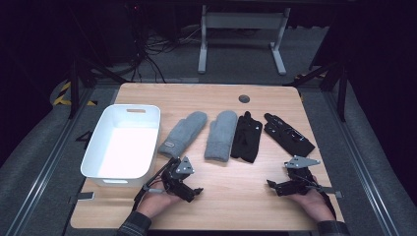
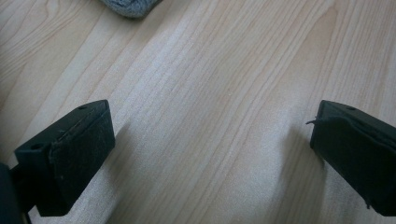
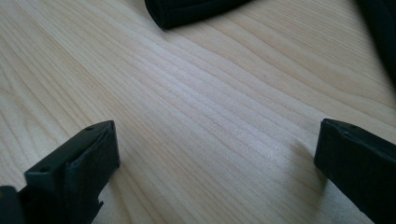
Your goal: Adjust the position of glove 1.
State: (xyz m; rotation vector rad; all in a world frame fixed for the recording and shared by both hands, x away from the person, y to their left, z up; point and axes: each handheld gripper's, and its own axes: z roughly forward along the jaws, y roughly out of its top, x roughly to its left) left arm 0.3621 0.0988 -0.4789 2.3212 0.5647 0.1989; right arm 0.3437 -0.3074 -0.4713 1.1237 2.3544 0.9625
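High view: four gloves (image 1: 231,135) are being left untouched on the table (image 1: 236,196) beside an empty bin (image 1: 123,142). Both grippers' fingers (image 2: 70,154) (image 3: 74,172) are being held apart, nothing gripped.

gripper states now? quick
Left gripper: open, holding nothing, over bare table.
Right gripper: open, holding nothing, over bare table.
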